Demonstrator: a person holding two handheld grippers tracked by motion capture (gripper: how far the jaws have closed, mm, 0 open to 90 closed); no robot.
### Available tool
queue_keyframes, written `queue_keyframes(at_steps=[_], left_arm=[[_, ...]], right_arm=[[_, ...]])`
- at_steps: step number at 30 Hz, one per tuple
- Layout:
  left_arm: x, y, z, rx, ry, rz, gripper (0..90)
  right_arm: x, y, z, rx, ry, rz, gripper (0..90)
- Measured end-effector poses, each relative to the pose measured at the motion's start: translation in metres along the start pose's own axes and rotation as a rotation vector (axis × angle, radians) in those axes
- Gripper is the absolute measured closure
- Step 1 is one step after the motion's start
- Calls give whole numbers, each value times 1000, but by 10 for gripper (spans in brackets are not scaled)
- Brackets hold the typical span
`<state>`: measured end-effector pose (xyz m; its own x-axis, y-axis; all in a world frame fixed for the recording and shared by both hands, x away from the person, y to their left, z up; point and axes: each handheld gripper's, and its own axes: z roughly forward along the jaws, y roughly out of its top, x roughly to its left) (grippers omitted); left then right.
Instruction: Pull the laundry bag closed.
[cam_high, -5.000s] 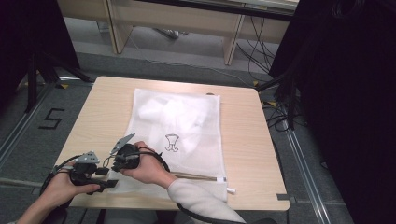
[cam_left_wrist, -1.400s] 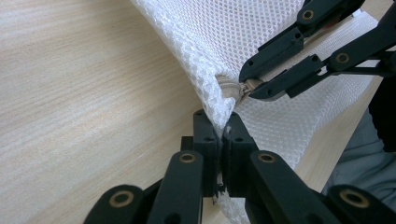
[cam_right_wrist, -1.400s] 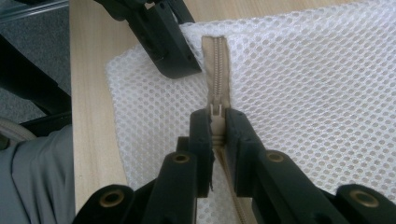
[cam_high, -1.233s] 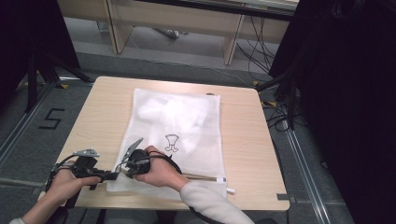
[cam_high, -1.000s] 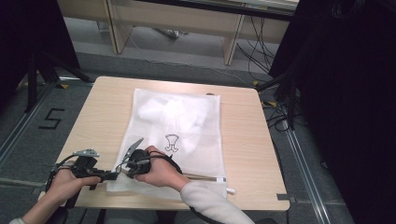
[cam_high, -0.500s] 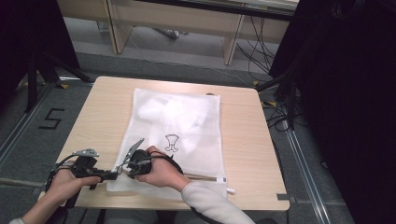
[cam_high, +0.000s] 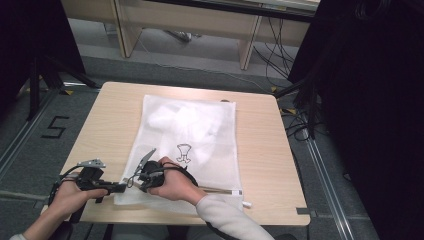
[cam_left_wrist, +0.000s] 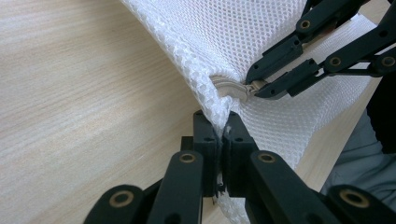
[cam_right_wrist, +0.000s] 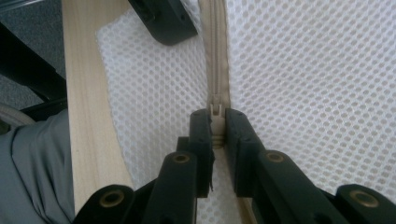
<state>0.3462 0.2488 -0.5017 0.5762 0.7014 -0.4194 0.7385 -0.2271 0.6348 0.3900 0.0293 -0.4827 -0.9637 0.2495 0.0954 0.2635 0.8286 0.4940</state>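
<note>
Left fingers (cam_left_wrist: 223, 135) clamp mesh bag (cam_left_wrist: 243, 32) edge; right fingers (cam_right_wrist: 217, 125) pinch zipper pull (cam_right_wrist: 216, 126) just beside.

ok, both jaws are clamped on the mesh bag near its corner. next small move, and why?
Probably draw the right gripper along the beige zipper, away from the left gripper. Its jaws are shut on the zipper pull, while the left gripper pinches the mesh laundry bag edge just beside it, anchoring the fabric so the slider can travel.
</note>
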Motion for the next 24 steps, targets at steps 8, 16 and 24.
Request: queue_keyframes(at_steps=[8, 16, 24], left_arm=[[1, 1, -1, 16, -10, 0, 856], [1, 0, -1, 15, -10, 0, 856], [1, 1, -1, 20, -7, 4, 856]], right_arm=[[0, -2, 0, 3, 2, 15, 826], [-1, -3, -2, 27, 0, -1, 826], [-2, -6, -3, 28, 3, 17, 826]])
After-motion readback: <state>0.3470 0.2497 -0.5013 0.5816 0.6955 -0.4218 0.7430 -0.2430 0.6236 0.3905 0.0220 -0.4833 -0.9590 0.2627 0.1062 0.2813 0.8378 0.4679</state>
